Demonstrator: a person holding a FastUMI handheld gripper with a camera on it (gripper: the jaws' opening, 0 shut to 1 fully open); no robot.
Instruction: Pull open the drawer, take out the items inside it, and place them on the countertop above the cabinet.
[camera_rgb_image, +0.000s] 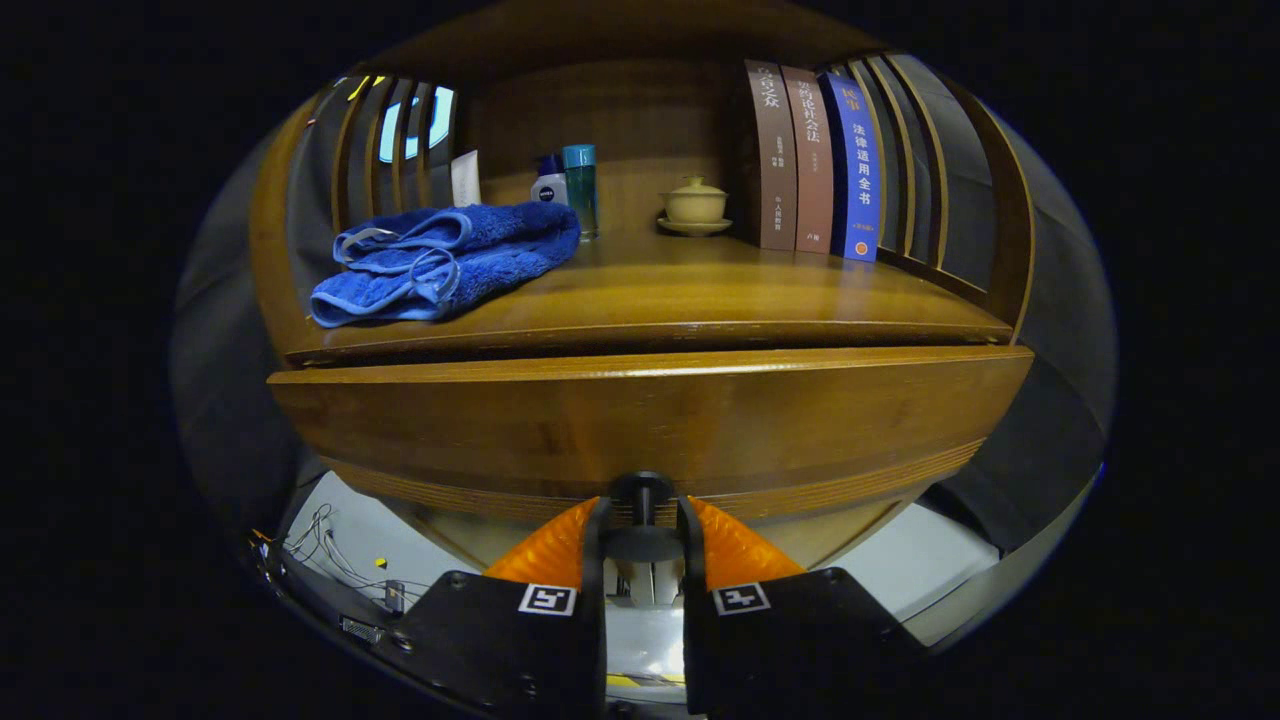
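Note:
The wooden drawer front (650, 425) fills the space just ahead of my fingers. Its dark knob (643, 489) sits between them, and my gripper (643, 508) is shut on it, one finger pressing each side. The drawer's top edge stands a little forward of the countertop (720, 295), with a dark gap between them. The drawer's inside is hidden. A folded blue towel (450, 260) lies on the left part of the countertop.
At the back of the countertop stand a white tube (465, 178), two small bottles (568, 185), a lidded tea cup on a saucer (695, 205) and three upright books (815, 160). Slatted wooden sides close in the shelf. Pale floor with cables (330, 550) lies below left.

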